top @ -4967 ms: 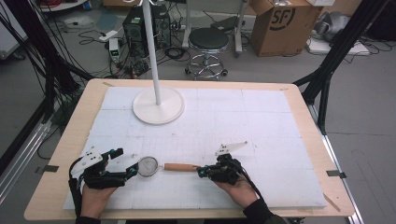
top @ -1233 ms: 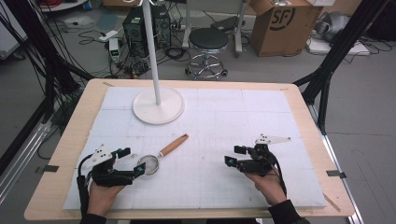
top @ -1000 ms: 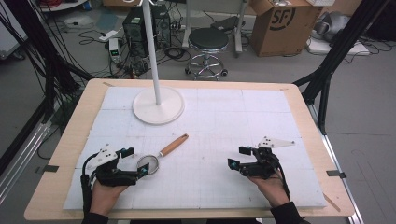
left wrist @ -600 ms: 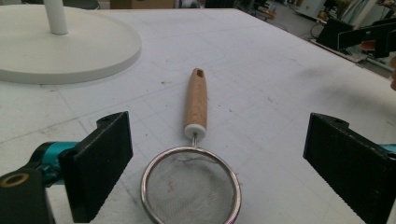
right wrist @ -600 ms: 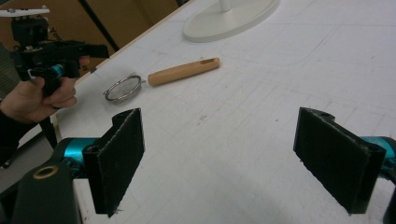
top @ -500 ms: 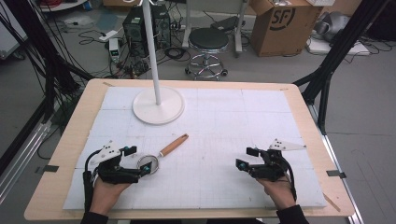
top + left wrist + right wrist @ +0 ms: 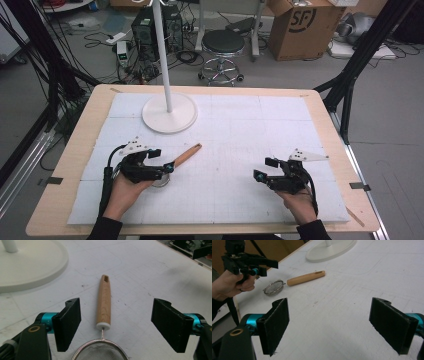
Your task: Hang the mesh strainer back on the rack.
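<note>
Item: small round wire-mesh strainer with a light wooden handle (image 7: 185, 156), lying on the white gridded mat (image 7: 250, 130) that covered the pale wooden table (image 7: 75, 165). We found it toward the table's near left corner, its handle slanting away toward the far right; in the left gripper view the handle's end (image 7: 105, 280) carried a slot.

Item: white round lamp base with its upright pole (image 7: 169, 113), standing by the far left part of the mat, near the strainer but apart from it.

Open room: we noted the middle and the far right of the mat bare, with a strip of wood left free along every table edge.

Item: left gripper (image 7: 162, 167), over the strainer's mesh bowl. Its jaws had just been closing, yet stood either side of the handle without touching it.

Item: right gripper (image 7: 265, 169), by the near right corner, well apart from the strainer, jaws spread wide over bare mat, holding nothing.
</note>
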Available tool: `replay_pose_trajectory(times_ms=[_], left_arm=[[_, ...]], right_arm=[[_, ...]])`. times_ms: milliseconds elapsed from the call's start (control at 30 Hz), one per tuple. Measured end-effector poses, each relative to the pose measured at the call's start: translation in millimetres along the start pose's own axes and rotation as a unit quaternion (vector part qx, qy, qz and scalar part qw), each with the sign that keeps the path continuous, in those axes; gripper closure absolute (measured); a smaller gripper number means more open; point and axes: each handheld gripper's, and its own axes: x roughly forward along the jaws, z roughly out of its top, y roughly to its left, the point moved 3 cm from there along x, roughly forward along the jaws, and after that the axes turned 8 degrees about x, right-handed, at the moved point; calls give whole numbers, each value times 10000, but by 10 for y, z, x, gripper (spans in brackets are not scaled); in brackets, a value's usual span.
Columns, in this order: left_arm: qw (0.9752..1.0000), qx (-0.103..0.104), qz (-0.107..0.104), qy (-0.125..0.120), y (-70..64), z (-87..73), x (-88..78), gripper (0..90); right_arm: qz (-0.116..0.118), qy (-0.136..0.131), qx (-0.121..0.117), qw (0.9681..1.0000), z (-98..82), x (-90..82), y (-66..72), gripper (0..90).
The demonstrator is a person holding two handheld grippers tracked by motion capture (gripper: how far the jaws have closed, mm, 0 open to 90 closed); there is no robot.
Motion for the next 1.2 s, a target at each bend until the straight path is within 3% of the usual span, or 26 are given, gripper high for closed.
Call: replay_pose_trajectory(times_ms=[67, 133, 200, 367, 433, 567, 600, 633, 733, 800, 933, 1133, 1200], left_arm=[[9996, -7, 3, 268, 21, -5, 66, 234], [9992, -93, -107, 382, 50, -2, 128, 236], [9986, -83, -78, 512, 70, 7, 171, 236], [9980, -77, -164, 610, 114, 15, 252, 251], [9964, -129, -156, 823, 149, -29, 311, 274], [9954, -131, -222, 922, 160, -46, 357, 281], [9938, -137, -250, 1076, 159, -53, 385, 284], [9938, -137, -250, 1076, 159, -53, 385, 284], [9872, 85, -263, 1568, 129, -15, 451, 293], [9856, 69, -351, 1651, 126, -10, 507, 298], [9817, 297, -238, 1864, 89, 2, 561, 312], [9655, 887, 265, 2433, -74, 50, 684, 262], [9644, 884, 306, 2474, -84, 59, 697, 264]], right_arm=[[-35, -23, -2, 10000, 1, -2, -4, 158], [-38, -39, 13, 10000, -7, -7, -16, 158], [-47, -20, 41, 10000, -18, -7, -26, 158], [-110, 4, 36, 9999, -42, 8, -34, 158], [-113, 15, 56, 9999, -45, 2, -25, 158], [-183, -15, 53, 9998, -45, 0, -49, 158], [-175, -14, 69, 9998, -48, 2, -51, 158], [-180, -11, 65, 9998, -50, 3, -55, 158], [-192, 19, 100, 9998, -58, 3, -57, 157], [-209, 13, 90, 9997, -62, 3, -71, 157], [-202, -6, 93, 9998, -61, -9, -88, 157], [-212, -56, 136, 9997, -54, -26, -102, 154], [-192, -69, 126, 9997, -51, -35, -100, 154]])
